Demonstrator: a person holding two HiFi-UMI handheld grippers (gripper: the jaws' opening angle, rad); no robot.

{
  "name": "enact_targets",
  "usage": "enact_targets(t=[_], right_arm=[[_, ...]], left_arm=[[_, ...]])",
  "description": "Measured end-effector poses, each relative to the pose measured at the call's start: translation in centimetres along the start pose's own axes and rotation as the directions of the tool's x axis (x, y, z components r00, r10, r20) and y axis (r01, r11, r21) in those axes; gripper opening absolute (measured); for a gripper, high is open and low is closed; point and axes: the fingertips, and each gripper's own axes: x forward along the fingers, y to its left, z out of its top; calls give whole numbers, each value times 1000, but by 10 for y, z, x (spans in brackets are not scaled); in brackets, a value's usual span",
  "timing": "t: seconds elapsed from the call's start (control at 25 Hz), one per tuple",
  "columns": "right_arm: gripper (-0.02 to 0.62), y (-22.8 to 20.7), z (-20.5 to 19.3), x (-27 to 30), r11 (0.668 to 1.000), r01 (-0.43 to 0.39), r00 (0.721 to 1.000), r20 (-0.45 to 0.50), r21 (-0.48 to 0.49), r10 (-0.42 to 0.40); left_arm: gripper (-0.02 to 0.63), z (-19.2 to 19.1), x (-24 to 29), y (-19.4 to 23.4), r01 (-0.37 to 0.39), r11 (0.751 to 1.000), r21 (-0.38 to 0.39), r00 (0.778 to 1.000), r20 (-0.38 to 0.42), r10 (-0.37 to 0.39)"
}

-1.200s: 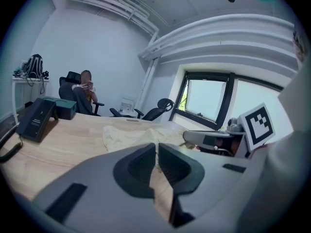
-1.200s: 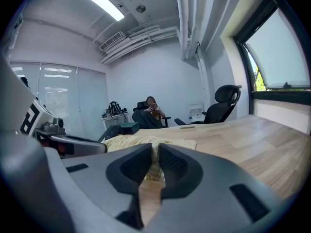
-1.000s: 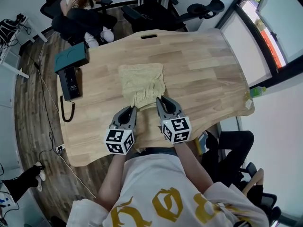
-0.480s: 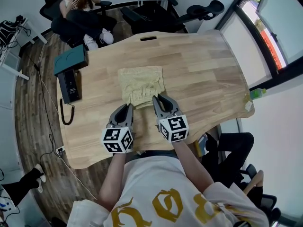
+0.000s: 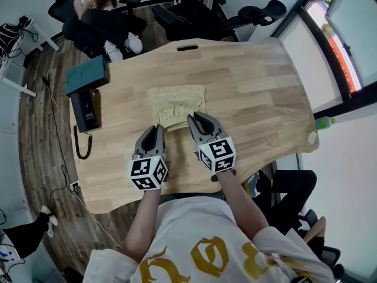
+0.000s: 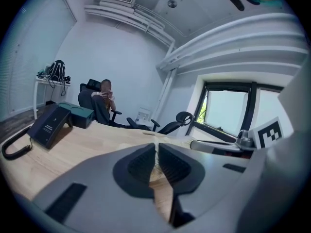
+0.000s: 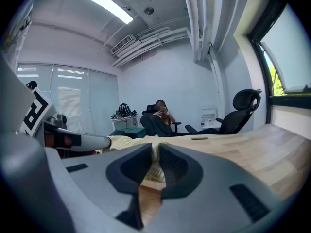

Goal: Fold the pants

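Cream pants [image 5: 177, 102] lie folded in a small rectangle on the wooden table [image 5: 259, 99], gathered waistband toward me. My left gripper [image 5: 156, 128] is at the near left corner of the pants, jaws nearly together with cream cloth [image 6: 156, 163] pinched between the pads. My right gripper [image 5: 192, 118] is at the near right corner, also shut on a fold of the cloth [image 7: 154, 166]. More of the pants [image 7: 122, 141] bulges to the left of the right gripper. The near edge looks bunched between the two grippers.
A green box [image 5: 88, 72] and a black desk phone [image 5: 87, 108] with a trailing cord sit at the table's left end. A person sits in an office chair [image 5: 103, 19] beyond the far edge, beside empty chairs [image 5: 200, 16]. Small items [image 5: 312, 135] lie at the table's right edge.
Both grippers have moved away from me across the table, carrying the near edge of the pants along. The pants now look shorter from front to back.
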Motion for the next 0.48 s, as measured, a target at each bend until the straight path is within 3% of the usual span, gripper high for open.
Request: enact_targets(t=[0.48], right_arm=[[51, -25, -6, 46, 999, -27, 997, -77, 31, 29]], left_arm=[[26, 4, 48, 26, -64, 996, -62, 997, -44, 62]])
